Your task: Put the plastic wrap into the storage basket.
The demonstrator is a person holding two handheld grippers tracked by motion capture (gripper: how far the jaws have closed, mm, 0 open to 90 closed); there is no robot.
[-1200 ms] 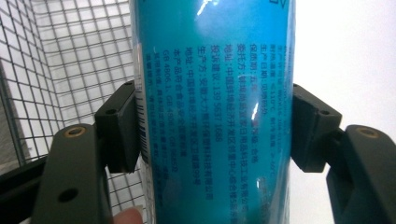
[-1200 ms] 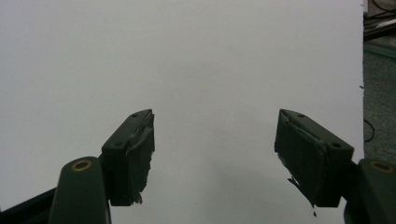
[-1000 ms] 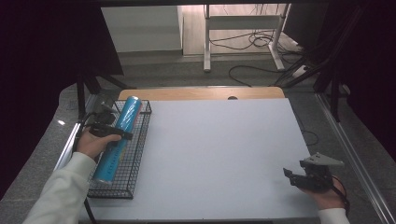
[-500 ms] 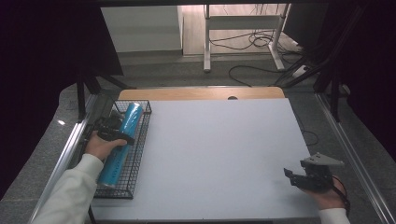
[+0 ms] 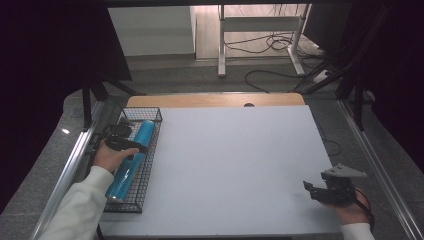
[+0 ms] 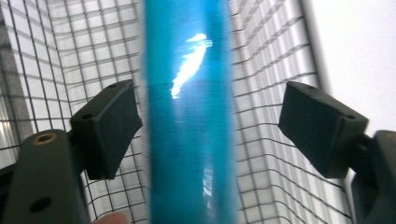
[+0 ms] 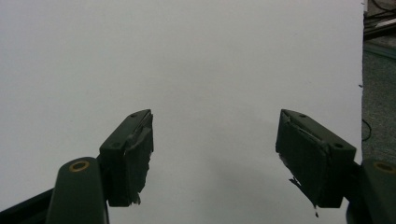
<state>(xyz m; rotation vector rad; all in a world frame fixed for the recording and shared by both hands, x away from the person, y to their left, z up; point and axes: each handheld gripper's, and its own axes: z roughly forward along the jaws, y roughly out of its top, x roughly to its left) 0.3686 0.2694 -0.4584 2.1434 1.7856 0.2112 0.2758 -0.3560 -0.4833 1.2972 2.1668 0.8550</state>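
Two grippers are in play, and neither has hold of anything. The left gripper is held over a black wire basket at the left edge of the table, its jaws spread wide to either side of a glossy blue cylinder, probably a roll or tube, though its make cannot be told. In the left gripper view the blue cylinder runs straight up between the jaws, closer to the left jaw, with a gap visible on the right side and the left side too blurred to be sure of contact. The cylinder lies lengthwise in the basket, its far end ahead of the gripper and its near end back toward the person's sleeve. The straddling pose is judged to suit either a grasp about to be made or a release just finished; which one cannot be told from this moment alone.

The right gripper is held low at the near right corner of the table, well apart from the basket. Its jaws are equally wide open in the right gripper view, with bare white table ahead of them and nothing between. It is judged to be parked clear, so that the work is left to the other hand.
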